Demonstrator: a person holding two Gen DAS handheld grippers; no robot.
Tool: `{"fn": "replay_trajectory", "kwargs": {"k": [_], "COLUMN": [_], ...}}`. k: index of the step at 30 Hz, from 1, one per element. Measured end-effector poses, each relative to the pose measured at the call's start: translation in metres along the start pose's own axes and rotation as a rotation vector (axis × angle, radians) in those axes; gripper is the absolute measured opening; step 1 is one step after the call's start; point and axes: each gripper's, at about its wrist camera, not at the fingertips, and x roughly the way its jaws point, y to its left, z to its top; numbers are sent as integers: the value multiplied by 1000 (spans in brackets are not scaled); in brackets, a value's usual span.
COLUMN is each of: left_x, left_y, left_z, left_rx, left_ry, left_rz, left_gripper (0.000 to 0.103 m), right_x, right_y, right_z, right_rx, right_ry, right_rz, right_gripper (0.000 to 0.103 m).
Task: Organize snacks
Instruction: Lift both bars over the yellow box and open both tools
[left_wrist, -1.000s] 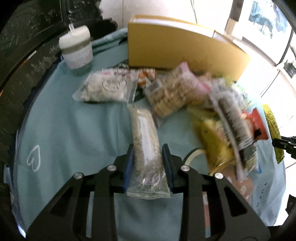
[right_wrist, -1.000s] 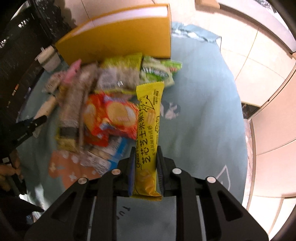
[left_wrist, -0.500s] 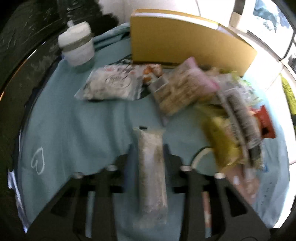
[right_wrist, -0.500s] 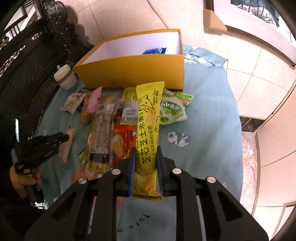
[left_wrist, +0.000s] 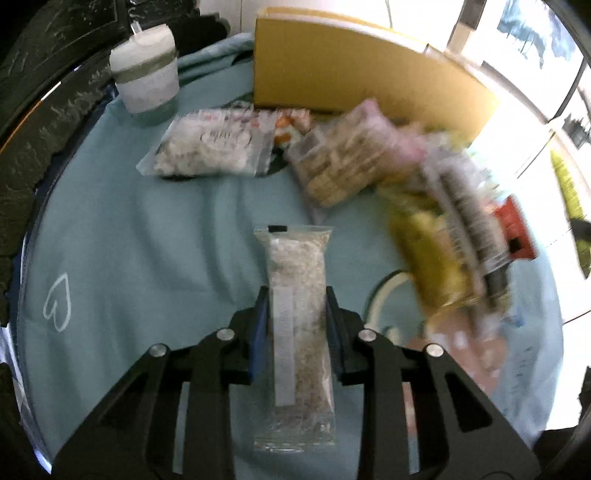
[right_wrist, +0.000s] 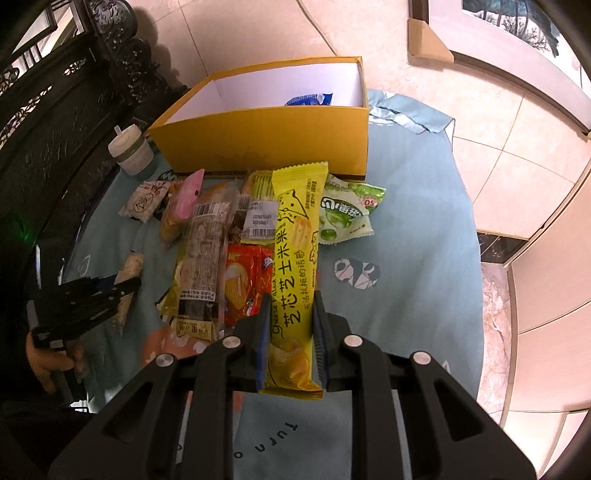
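Left gripper (left_wrist: 294, 317) is clamping a clear grain bar (left_wrist: 295, 332); right gripper (right_wrist: 290, 317) is clamping a yellow cheese bar (right_wrist: 295, 269), both in front of the yellow box (right_wrist: 266, 144).

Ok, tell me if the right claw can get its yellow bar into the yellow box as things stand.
Probably yes. The right claw is shut on the yellow bar, the yellow box is open-topped, mostly empty, and straight ahead beyond the snack pile.

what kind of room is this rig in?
Likely a home living or dining room: round table under a light-blue cloth, carved dark wooden furniture, tiled floor. Snacks lie before a yellow box.
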Motion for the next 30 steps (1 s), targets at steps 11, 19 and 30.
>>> {"fn": "replay_trajectory", "kwargs": {"k": [11,19,30], "left_x": [-97,-128,-118], "left_y": [-49,-81,-82], "left_z": [97,181,274], "left_rx": [74,94,94], "left_ry": [-311,-409,-441], "left_rz": [-80,-91,-50], "left_gripper": [28,28,29], "right_x": [-44,-80,-73], "right_y": [15,24,25], "right_z": [64,145,236], "right_rx": [-40,-76,-105], "right_ry": [-139,-263,-332], "right_rz": [31,28,-17], "right_gripper": [20,20,20]}}
